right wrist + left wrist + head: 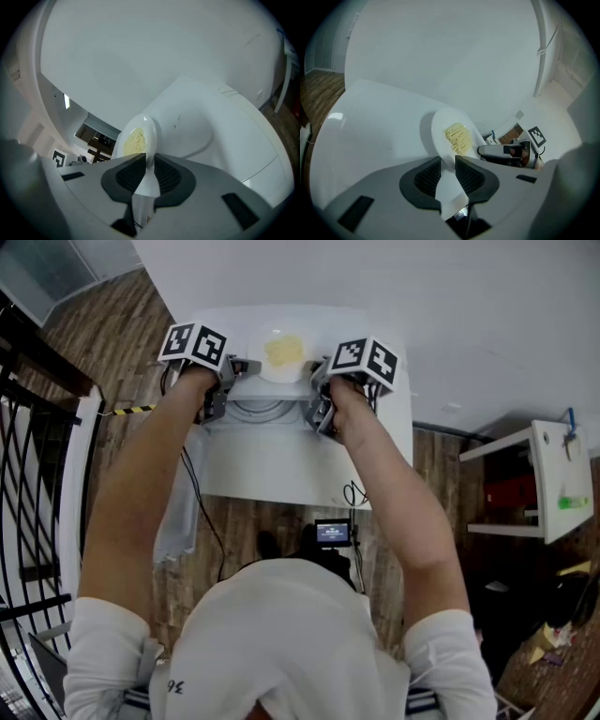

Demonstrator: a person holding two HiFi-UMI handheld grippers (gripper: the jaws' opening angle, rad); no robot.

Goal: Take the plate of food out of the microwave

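- Noted a white plate (279, 374) at 12 o'clock in the head view, over the far part of the white desk (281, 456), carried between both claws.
- Recorded a small heap of pale yellow noodles (284, 350) on the middle of the plate.
- Found the left claw (248, 367) clamped on the plate's 9 o'clock rim.
- Confirmed in the left gripper view: left claw (447, 161) at a narrow gap, ribbed black pads pressed on both faces of the plate (439, 133), noodles (458, 137) just past the pads.
- Found the right claw (317, 368) clamped on the plate's 3 o'clock rim.
- Confirmed in the right gripper view: right claw (149, 159) likewise narrow, plate (151, 131) pinched between the pads, noodles (135, 140) towards 10 o'clock of the jaws.
- Logged one marker cube (194, 343) on the left claw's body and a second marker cube (366, 359) on the right.
- Sighted the right one's cube (536, 136) at 3 o'clock in the left gripper view.
- Sighted the left one's cube (58, 158) at 8 o'clock in the right gripper view.
- Noted a soft rounded shadow on the desk (225, 140) just beside the plate; unable to determine contact between plate underside and desk.
- Observed both bare forearms stretched towards 12 o'clock.
- Surroundings in the head view:
  - wooden floor (112, 324) around the desk;
  - black railing (28, 474) at 9 o'clock;
  - white shelf (548, 479) at 3 o'clock;
  - small lit screen (333, 532) just off the desk's 6 o'clock edge.
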